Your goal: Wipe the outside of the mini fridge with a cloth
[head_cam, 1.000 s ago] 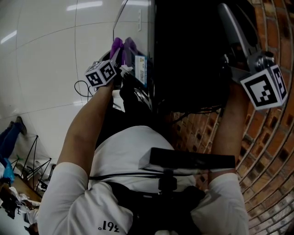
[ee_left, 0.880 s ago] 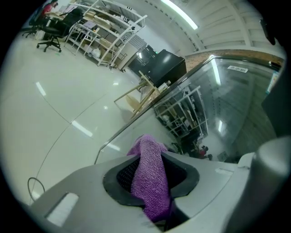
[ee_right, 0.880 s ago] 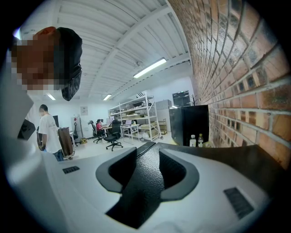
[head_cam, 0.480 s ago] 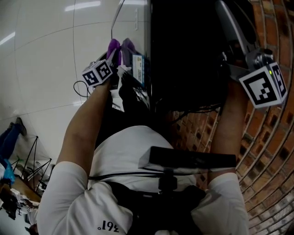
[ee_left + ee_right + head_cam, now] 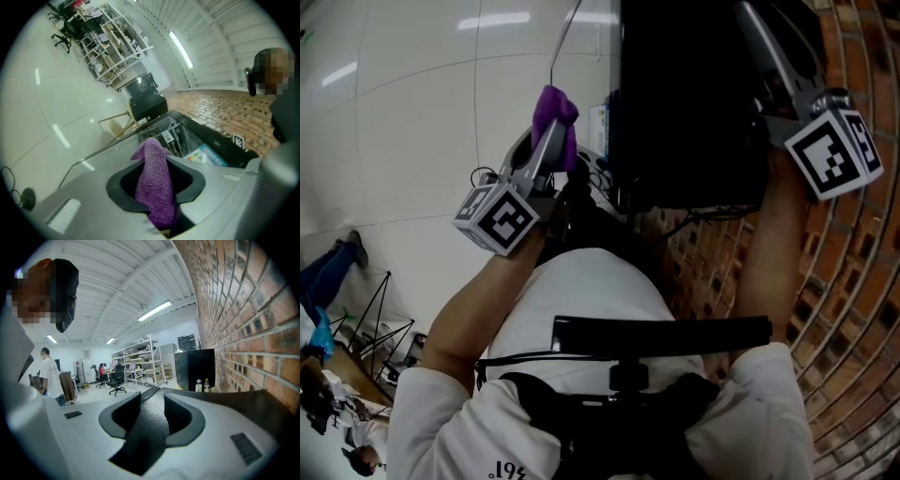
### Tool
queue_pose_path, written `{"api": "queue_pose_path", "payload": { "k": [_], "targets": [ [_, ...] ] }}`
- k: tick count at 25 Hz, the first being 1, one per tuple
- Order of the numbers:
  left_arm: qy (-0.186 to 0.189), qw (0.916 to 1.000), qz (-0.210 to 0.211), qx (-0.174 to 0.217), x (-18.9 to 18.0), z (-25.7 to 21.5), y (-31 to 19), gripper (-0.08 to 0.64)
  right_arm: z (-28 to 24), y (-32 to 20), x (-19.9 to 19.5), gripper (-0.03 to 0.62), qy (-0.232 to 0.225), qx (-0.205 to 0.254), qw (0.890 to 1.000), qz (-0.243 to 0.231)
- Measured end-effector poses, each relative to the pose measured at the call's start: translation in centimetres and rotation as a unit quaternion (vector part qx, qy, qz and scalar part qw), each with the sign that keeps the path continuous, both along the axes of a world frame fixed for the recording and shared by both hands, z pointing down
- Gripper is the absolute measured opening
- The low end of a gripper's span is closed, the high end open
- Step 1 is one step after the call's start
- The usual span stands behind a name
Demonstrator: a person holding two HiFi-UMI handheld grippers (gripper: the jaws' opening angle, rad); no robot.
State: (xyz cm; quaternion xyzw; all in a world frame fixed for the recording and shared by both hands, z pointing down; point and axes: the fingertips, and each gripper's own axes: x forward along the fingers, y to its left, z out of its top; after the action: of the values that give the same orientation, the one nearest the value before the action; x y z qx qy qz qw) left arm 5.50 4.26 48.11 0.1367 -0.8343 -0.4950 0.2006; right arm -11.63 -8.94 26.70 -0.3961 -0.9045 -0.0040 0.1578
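The mini fridge (image 5: 694,94) is a black box against the brick wall in the head view. A purple cloth (image 5: 555,114) hangs from my left gripper (image 5: 553,136), which is shut on it, left of the fridge and apart from it. In the left gripper view the cloth (image 5: 154,183) fills the gap between the jaws of the left gripper (image 5: 157,190). The fridge's dark body (image 5: 225,145) lies beyond. My right gripper (image 5: 759,42) reaches over the fridge's right side. Its own view shows the right gripper (image 5: 152,416) shut on a black pebbled edge (image 5: 150,437) of the fridge.
A brick wall (image 5: 853,281) runs along the right. The glossy white floor (image 5: 412,112) lies to the left, with a cable (image 5: 473,178) on it. Farther off stand a second black cabinet (image 5: 194,369), shelving (image 5: 140,357), an office chair (image 5: 115,380) and a person (image 5: 49,373).
My left gripper has risen with the purple cloth and swung nearer the camera, away from the fridge's left side. The right gripper has stayed on the fridge's edge.
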Motion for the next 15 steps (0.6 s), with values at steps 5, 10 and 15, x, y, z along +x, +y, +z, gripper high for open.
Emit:
{"api": "queue_pose_path", "payload": {
  "k": [5,10,15],
  "targets": [
    [-0.046,0.9986,0.005,0.024,1.4,-8.1,0.4,0.097,-0.2,-0.1,0.1,0.147,-0.006,0.000,1.000,-0.001],
    [-0.082,0.9953,0.019,0.048,2.6,-13.7,-0.3,0.098,-0.4,0.0,0.1,0.147,-0.010,-0.005,1.000,0.000],
    [-0.105,0.9914,0.028,0.073,2.9,-16.7,-2.5,0.098,-0.2,-0.3,0.1,0.147,-0.010,-0.004,1.000,0.000]
  ]
}}
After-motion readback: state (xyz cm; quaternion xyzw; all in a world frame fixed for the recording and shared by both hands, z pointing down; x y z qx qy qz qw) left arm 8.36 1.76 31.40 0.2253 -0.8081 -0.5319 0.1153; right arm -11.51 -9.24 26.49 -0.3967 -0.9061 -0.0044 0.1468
